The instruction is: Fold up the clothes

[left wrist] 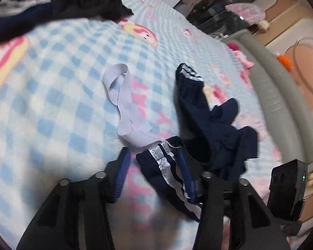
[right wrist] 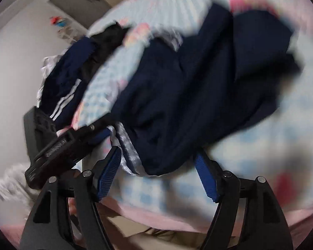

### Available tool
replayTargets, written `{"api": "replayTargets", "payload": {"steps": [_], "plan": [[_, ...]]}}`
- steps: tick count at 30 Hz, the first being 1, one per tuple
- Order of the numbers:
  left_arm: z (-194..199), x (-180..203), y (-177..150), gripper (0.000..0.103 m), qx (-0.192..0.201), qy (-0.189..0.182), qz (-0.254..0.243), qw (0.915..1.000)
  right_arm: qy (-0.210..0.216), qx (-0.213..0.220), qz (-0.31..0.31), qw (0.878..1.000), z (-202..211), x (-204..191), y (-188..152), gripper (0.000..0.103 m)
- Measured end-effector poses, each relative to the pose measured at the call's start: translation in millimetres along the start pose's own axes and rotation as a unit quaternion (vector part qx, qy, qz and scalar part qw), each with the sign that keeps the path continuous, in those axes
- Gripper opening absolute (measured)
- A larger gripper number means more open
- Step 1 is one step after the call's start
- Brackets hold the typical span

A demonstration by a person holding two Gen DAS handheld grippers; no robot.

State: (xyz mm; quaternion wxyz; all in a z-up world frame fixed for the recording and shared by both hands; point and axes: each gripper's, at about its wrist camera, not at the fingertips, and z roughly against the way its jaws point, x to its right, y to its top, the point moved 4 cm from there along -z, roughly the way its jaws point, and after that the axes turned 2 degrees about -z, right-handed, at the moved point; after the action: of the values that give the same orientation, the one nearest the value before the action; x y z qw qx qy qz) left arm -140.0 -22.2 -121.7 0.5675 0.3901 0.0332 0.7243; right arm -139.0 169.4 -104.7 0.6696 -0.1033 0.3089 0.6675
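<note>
On the bed, a navy garment point(left wrist: 215, 125) with silver-white stripes is lying crumpled across the blue-checked blanket point(left wrist: 62, 95). In the left wrist view its striped edge point(left wrist: 167, 166) is draping over the inner side of one finger of the left tongs point(left wrist: 154, 162), whose blue-padded fingers are standing wide apart; the cloth is sitting between them but is not being pinched. A second striped end point(left wrist: 188, 74) of the garment is pointing away toward the far side of the bed.

In the right wrist view, which is blurred by motion, the same garment point(right wrist: 198, 95) is spreading over the blanket point(right wrist: 260, 156) ahead of the right tongs point(right wrist: 158, 158). Those fingers are also spread wide, with the striped hem point(right wrist: 129, 152) lying just beside one finger and dark cloth over the tip of the other; whether any fabric is being gripped I cannot tell, though the gap looks open. The left tongs' body point(right wrist: 58, 145) is showing at the left edge there.

A pale strap point(left wrist: 123, 108) is lying just beside the garment. A heap of dark clothes point(left wrist: 73, 2) is sitting well apart at the far end of the bed. The grey bed edge point(left wrist: 281, 95) is curving along one side.
</note>
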Motion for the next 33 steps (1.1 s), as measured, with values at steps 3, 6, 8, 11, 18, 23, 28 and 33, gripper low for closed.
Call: {"api": "replayTargets", "payload": {"steps": [3, 6, 8, 11, 18, 23, 28, 33], "plan": [[2.1, 19.2, -15.9, 0.029, -0.005, -0.006, -0.039, 0.9992, -0.022, 0.014, 0.011, 1.0, -2.4, -1.5, 3.0, 0.071], [4.3, 28.4, -18.9, 0.026, -0.012, -0.024, -0.051, 0.9984, -0.045, 0.061, 0.04, 0.996, 9.3, -8.7, 12.6, 0.063], [5.8, 34.6, -20.9, 0.026, -0.018, -0.036, -0.059, 0.9975, -0.069, 0.072, 0.06, 0.993, 11.5, -12.2, 15.2, 0.038], [8.2, 43.8, -23.9, 0.022, -0.026, -0.054, -0.07, 0.9957, -0.099, 0.069, 0.11, 0.987, 16.0, -22.2, 8.2, 0.017], [12.7, 62.3, -28.4, 0.051, -0.043, -0.092, -0.093, 0.9905, -0.207, 0.146, 0.126, 0.959, 49.9, 9.3, 9.4, 0.011], [3.8, 46.8, -5.0, 0.057, -0.045, -0.073, -0.062, 0.9943, -0.232, 0.188, 0.118, 0.947, 83.6, 21.5, 17.4, 0.012], [-5.0, 31.2, 18.4, 0.067, -0.048, -0.054, -0.031, 0.9969, -0.048, 0.152, 0.08, 0.984, 72.3, 11.2, 13.0, 0.042], [-25.4, 46.0, 0.8, 0.044, -0.067, -0.039, -0.076, 0.9941, -0.011, 0.098, 0.071, 0.993, 24.9, 12.8, -0.9, 0.056]]}}
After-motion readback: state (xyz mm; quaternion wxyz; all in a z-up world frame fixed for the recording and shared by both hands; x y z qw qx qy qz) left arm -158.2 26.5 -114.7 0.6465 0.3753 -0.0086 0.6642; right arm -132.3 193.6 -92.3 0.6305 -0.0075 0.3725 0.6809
